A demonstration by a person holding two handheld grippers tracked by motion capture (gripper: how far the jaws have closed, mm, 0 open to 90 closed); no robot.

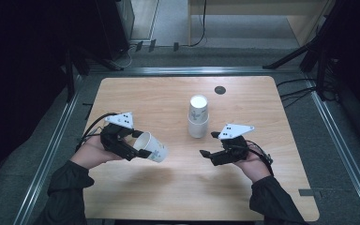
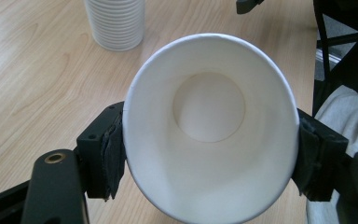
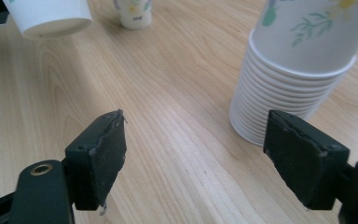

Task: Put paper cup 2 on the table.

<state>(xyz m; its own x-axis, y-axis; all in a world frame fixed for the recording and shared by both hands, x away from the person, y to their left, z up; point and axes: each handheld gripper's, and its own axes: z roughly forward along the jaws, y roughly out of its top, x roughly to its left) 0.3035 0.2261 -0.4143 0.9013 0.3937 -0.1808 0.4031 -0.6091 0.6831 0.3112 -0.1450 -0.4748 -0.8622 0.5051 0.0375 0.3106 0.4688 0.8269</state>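
My left gripper [image 1: 140,143] is shut on the rim of a single white paper cup [image 1: 152,147], held sideways above the table's left half. In the left gripper view the cup's open mouth [image 2: 209,135] faces the camera, squeezed into an oval between the two pads. An upside-down stack of flower-printed cups [image 1: 198,117] stands at the table's middle. My right gripper [image 1: 208,144] hovers just right of and nearer than that stack. In the right gripper view its jaws [image 3: 196,154] stand wide apart with bare wood between them, and the stack [image 3: 298,70] is ahead on the right.
The wooden table [image 1: 168,93] has a black round grommet [image 1: 220,90] near its far edge. Another small flowered cup [image 3: 133,11] stands farther off in the right gripper view. Dark stands and cables ring the table on the floor.
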